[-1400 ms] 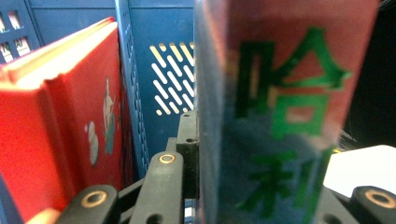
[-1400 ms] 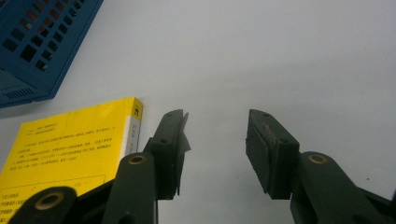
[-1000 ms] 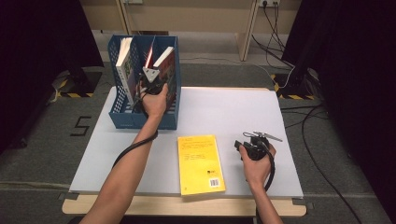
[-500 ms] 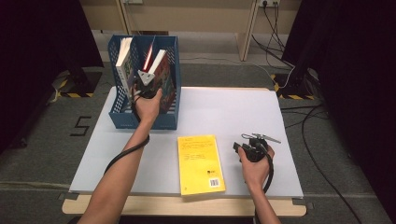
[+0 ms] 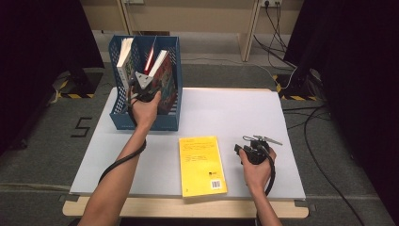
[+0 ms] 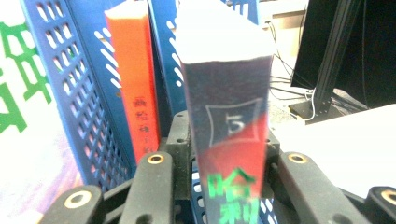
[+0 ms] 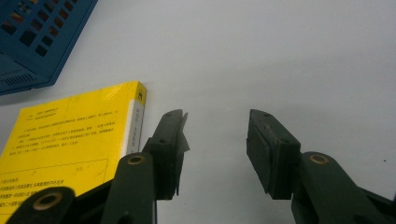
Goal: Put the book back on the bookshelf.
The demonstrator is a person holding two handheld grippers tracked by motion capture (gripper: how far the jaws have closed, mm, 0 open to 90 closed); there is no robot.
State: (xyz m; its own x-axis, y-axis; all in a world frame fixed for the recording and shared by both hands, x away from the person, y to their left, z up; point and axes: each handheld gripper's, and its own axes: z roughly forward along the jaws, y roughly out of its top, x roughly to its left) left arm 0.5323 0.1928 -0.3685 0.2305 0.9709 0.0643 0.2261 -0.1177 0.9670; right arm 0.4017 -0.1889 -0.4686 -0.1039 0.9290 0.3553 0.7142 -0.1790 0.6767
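Left hand-held gripper (image 6: 224,161), jaws just opening, straddles the book's (image 6: 229,121) spine inside the blue rack (image 5: 123,120).

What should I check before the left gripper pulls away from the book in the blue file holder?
1. Red-and-dark paperback book inside the blue perforated plastic file holder: ok.
2. Left gripper released: cannot tell; its jaws have just been opening, with the book between them.
3. Book standing upright: not ok, it leans.
4. Orange-spined book in the next compartment undisturbed: ok.
5. Right gripper open, nothing between its jaws: ok.
6. Yellow paperback book flat on the white table, beside the right gripper: ok.
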